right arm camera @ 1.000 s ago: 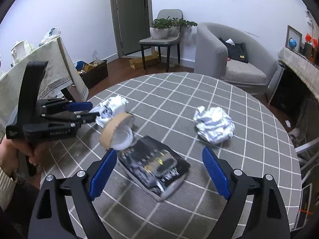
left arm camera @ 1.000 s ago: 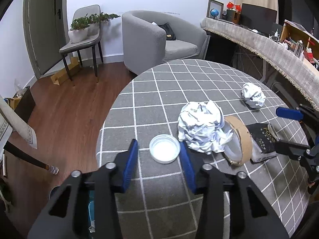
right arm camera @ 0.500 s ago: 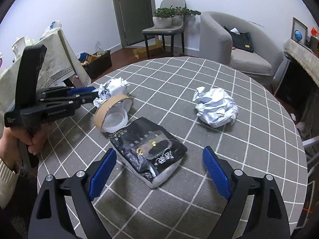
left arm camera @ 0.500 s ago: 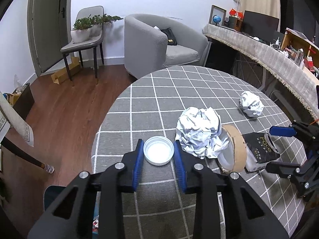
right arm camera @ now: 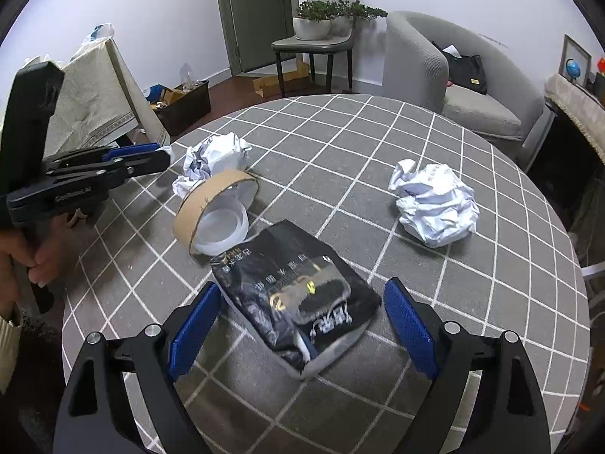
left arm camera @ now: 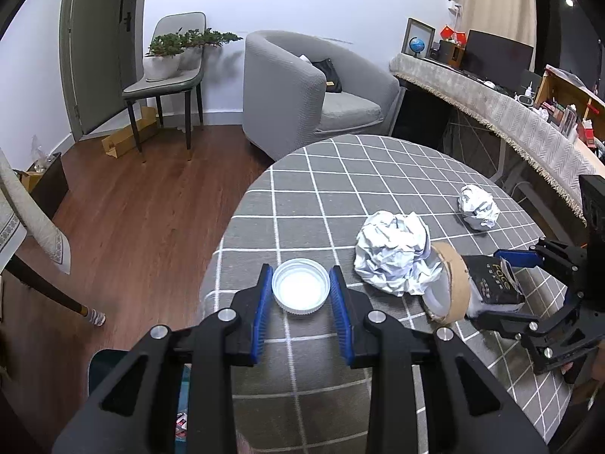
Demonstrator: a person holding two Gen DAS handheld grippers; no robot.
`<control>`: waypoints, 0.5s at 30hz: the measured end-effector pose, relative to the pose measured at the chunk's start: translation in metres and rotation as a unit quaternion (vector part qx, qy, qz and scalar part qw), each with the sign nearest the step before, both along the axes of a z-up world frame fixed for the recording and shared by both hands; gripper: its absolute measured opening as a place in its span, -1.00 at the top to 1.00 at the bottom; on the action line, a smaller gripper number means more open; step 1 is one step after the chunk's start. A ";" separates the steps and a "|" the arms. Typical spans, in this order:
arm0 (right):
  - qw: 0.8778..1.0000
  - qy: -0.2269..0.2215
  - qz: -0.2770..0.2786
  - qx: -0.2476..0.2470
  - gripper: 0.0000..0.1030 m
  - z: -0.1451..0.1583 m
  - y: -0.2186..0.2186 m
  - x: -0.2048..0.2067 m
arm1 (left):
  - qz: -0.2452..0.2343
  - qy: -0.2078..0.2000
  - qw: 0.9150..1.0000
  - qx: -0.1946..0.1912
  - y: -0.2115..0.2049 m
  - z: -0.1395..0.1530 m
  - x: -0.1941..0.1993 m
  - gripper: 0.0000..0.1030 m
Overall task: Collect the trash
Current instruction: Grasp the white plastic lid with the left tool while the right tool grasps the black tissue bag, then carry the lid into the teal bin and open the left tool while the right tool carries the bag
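Observation:
My left gripper [left arm camera: 301, 290] is shut on a white plastic lid [left arm camera: 300, 290], its blue pads touching both sides, over the table's left edge. A crumpled paper ball [left arm camera: 391, 251] lies just right of it, against a brown tape roll [left arm camera: 448, 287]. My right gripper [right arm camera: 300, 327] is open, its fingers astride a black snack bag [right arm camera: 298, 302] without touching it. A second paper ball [right arm camera: 435, 204] lies at the far right. The left gripper also shows in the right wrist view [right arm camera: 162, 159].
The round table [right arm camera: 378, 132] has a grey checked cloth. A grey armchair [left arm camera: 302, 90] and a chair with potted plants [left arm camera: 170, 72] stand beyond it. A dark bin [left arm camera: 109, 374] sits on the floor below the left gripper. A long covered counter [left arm camera: 510, 113] runs along the right.
My left gripper has closed onto the white lid and lifted it back toward the table's edge. My right gripper has moved forward, so its open fingers now stand astride the black bag.

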State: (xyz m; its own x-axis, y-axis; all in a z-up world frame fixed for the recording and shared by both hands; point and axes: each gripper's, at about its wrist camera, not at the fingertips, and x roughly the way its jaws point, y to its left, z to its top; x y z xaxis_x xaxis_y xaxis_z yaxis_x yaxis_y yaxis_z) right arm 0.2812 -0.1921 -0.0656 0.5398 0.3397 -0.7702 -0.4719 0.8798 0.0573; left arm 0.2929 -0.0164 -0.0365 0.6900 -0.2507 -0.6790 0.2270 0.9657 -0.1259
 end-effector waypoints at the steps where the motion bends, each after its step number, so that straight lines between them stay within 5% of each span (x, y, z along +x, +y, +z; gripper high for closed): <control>1: 1.000 0.000 -0.004 -0.002 -0.73 0.000 0.001 0.001 | 0.001 0.000 1.000 0.000 0.002 0.001 -0.001 0.37; 6: 0.999 -0.002 -0.038 -0.016 -0.60 0.000 0.003 0.010 | 0.005 -0.003 1.000 0.002 0.014 0.004 -0.007 0.37; 10: 0.997 -0.003 -0.075 -0.019 -0.06 0.003 0.001 0.018 | 0.010 -0.006 1.000 0.001 0.027 0.008 -0.012 0.37; 15: 0.994 0.000 -0.110 -0.011 0.03 0.007 0.001 0.026 | 0.020 -0.005 1.000 -0.003 0.046 0.009 -0.019 0.37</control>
